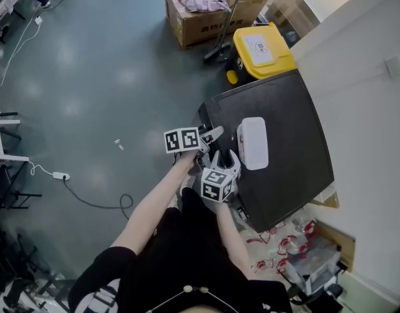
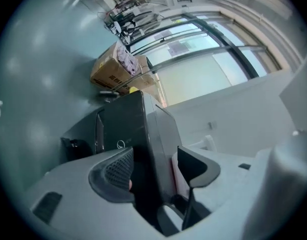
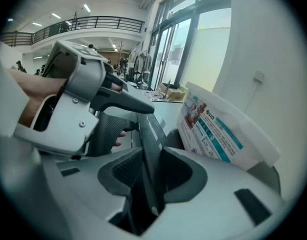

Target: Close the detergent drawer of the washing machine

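At 6 o'clock in the head view, the person's two arms reach up to the front edge of the washing machine (image 1: pixel 285 142), which fills the 3 o'clock side. The right tongs (image 1: pixel 225 163) lie nearer the body, and the left tongs (image 1: pixel 213 134) are just beyond them, at 11 o'clock from them.

In their own views, the left tongs (image 2: pixel 153 159) and the right tongs (image 3: pixel 151 169) each stand wide open astride the machine's top front edge. The edge runs between the pads and nothing is gripped.

The detergent drawer (image 2: pixel 121 126) appears to be the dark panel with a round logo on the machine's front, at 10 o'clock from the left jaws. It looks flush with that face.

A white packet (image 1: pixel 252 142) with blue print lies on the machine's lid, at 2 o'clock from the right tongs.

Farther off, a yellow bin (image 1: pixel 262 49) stands at 1 o'clock, and a cardboard box (image 1: pixel 187 25) holding clothes is at 12 o'clock.
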A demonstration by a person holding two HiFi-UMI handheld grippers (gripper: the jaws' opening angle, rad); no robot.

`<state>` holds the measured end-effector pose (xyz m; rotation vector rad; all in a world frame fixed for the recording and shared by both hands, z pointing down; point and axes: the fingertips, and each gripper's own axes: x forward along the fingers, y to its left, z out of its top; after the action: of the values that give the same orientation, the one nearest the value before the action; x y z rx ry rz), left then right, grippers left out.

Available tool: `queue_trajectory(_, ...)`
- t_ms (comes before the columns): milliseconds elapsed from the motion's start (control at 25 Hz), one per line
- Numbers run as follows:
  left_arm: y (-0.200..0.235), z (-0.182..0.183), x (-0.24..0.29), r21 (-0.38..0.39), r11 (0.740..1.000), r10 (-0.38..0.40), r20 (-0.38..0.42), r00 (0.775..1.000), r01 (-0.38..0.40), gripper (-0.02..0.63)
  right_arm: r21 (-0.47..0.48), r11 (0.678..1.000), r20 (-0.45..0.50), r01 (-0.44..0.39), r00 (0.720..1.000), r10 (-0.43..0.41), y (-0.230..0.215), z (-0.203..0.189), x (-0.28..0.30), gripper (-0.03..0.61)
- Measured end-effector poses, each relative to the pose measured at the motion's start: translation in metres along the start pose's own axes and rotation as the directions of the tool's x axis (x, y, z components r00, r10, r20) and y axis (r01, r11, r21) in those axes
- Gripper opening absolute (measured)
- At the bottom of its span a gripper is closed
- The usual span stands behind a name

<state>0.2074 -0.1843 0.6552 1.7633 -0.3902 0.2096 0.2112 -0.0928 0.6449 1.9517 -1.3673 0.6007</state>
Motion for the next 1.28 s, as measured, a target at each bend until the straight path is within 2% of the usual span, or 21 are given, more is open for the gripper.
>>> queue_trajectory(120,0.0,-0.003,0.001,0.078,0.997,0.028,-0.028,0.999,-0.026,0.272,-0.042,0.999,0.015,0.002,1.0,-0.001,0.002,0.001,0.0,0.127)
queue_trajectory(200,-0.002,-0.005,-0.001,0.135,0.991,0.007,-0.037,0.999,-0.002,0.27,-0.056,0.998,0.029,-0.024,0.999,0.025,0.003,0.002,-0.001,0.118)
queue_trajectory(280,-0.006,-0.008,-0.005,0.221,0.975,-0.025,-0.051,0.998,0.036,0.263,-0.063,0.996,0.06,-0.062,0.996,0.066,0.006,0.005,-0.004,0.08)
queue_trajectory(360,-0.016,-0.008,-0.011,0.294,0.953,-0.061,-0.051,0.997,0.074,0.19,-0.055,0.995,0.113,-0.082,0.99,0.087,0.001,0.012,-0.01,0.005)
queue_trajectory(480,-0.04,0.003,-0.026,0.388,0.913,-0.128,-0.019,0.992,0.125,0.114,-0.047,0.984,0.218,-0.174,0.959,0.18,0.001,0.035,-0.025,0.005)
queue_trajectory(560,-0.065,0.012,-0.042,0.474,0.867,-0.179,0.01,0.984,0.153,0.065,-0.03,0.961,0.311,-0.275,0.911,0.27,0.006,0.057,-0.04,0.006)
queue_trajectory(600,-0.078,0.017,-0.052,0.534,0.831,-0.197,0.026,0.98,0.153,0.052,-0.005,0.944,0.356,-0.329,0.882,0.309,0.006,0.067,-0.047,0.006)
queue_trajectory(640,-0.091,0.021,-0.062,0.604,0.785,-0.209,0.046,0.977,0.14,0.046,0.026,0.923,0.4,-0.384,0.85,0.343,0.006,0.077,-0.054,0.006)
queue_trajectory(760,-0.122,0.031,-0.092,0.792,0.609,-0.209,0.117,0.971,0.036,0.025,0.084,0.855,0.514,-0.511,0.758,0.402,0.0,0.107,-0.075,0.005)
queue_trajectory(800,-0.128,0.033,-0.102,0.826,0.564,-0.205,0.137,0.969,0.002,0.02,0.079,0.846,0.544,-0.527,0.734,0.406,-0.001,0.116,-0.083,0.005)
queue_trajectory(840,-0.133,0.034,-0.111,0.844,0.535,-0.202,0.157,0.967,-0.025,0.017,0.064,0.844,0.57,-0.532,0.714,0.407,-0.003,0.124,-0.091,0.005)
queue_trajectory(880,-0.139,0.036,-0.121,0.852,0.521,-0.204,0.178,0.963,-0.047,0.015,0.043,0.846,0.591,-0.532,0.696,0.408,-0.004,0.132,-0.099,0.005)
queue_trajectory(960,-0.15,0.041,-0.141,0.857,0.509,-0.221,0.218,0.951,-0.078,0.012,-0.001,0.844,0.616,-0.537,0.664,0.424,-0.003,0.147,-0.115,0.004)
queue_trajectory(1080,-0.168,0.046,-0.166,0.871,0.478,-0.243,0.251,0.937,-0.109,0.011,-0.028,0.82,0.647,-0.571,0.615,0.451,-0.001,0.167,-0.136,0.003)
queue_trajectory(1160,-0.176,0.049,-0.181,0.882,0.451,-0.245,0.27,0.931,-0.137,0.009,-0.023,0.821,0.668,-0.571,0.602,0.437,-0.001,0.177,-0.148,0.003)
queue_trajectory(1280,-0.189,0.053,-0.196,0.9,0.402,-0.265,0.292,0.919,-0.17,0.008,-0.035,0.849,0.686,-0.527,0.605,0.404,-0.004,0.187,-0.159,0.003)
